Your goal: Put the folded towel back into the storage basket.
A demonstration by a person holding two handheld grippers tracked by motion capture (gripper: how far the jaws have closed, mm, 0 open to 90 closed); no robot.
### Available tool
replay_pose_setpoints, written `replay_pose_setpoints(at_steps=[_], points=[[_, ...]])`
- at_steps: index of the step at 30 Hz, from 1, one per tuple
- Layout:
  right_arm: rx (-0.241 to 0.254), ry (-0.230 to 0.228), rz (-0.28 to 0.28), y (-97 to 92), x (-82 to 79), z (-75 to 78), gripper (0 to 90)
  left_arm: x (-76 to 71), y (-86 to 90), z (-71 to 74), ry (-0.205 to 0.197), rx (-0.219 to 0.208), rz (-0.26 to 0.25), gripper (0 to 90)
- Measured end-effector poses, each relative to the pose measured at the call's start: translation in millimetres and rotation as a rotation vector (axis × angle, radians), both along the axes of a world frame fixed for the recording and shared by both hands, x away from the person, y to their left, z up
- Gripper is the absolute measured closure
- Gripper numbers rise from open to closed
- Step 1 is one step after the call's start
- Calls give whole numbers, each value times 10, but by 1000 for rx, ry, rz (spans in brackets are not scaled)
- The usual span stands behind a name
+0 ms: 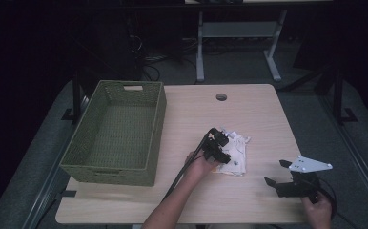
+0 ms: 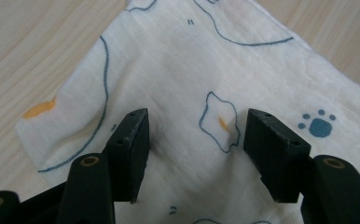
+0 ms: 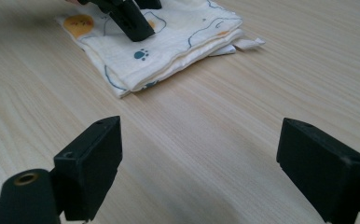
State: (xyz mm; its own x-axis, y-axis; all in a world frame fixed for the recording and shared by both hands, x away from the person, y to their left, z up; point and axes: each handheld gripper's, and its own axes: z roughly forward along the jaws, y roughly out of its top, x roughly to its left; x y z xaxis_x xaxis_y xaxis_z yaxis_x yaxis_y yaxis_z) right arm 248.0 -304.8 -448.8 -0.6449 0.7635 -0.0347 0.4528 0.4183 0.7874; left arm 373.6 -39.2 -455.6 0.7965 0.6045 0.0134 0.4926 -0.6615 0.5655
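**Two grippers, one folded cloth between us and the basket**

Two tools are in our hands, and just one is at work. Our left gripper (image 1: 219,145) sits at the centre of the high view, pointed down onto the folded white cloth (image 1: 234,153), which lies on the table (image 1: 249,109) a little right of centre. In the left gripper view the jaws stand partly apart with the printed cloth (image 2: 187,70) spread under and between them; the pads are not pinching it yet, so we judge this as lining up for a pinch on the top layers.

Our right gripper (image 1: 287,177) rests at the lower right of the high view, jaws wide apart over bare wood and holding nothing. Parked there, it stays out of the left arm's path.

The cloth (image 3: 169,42) is a neat stack with its folded edges facing the lower right, well clear of every table edge. The green woven basket (image 1: 84,164) stands at the left, open-topped and apparently empty. Bare tabletop lies between cloth and basket, so a carry leftward should meet no obstacle except the basket's near wall, which we would need to lift over.
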Motion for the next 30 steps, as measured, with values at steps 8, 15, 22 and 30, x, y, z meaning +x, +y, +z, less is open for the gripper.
replay_pose_setpoints(at_steps=[8,15,22,30], points=[[-12,-2,12,41,-15,4,138,-23,40,4,-5,-13,13,553],[-3,-3,8,24,-22,9,138,-8,87,19,5,-8,15,693],[2,-4,14,16,-32,17,138,-23,117,31,1,11,6,807],[6,-8,11,-10,-42,19,138,25,192,70,75,6,-20,828]])
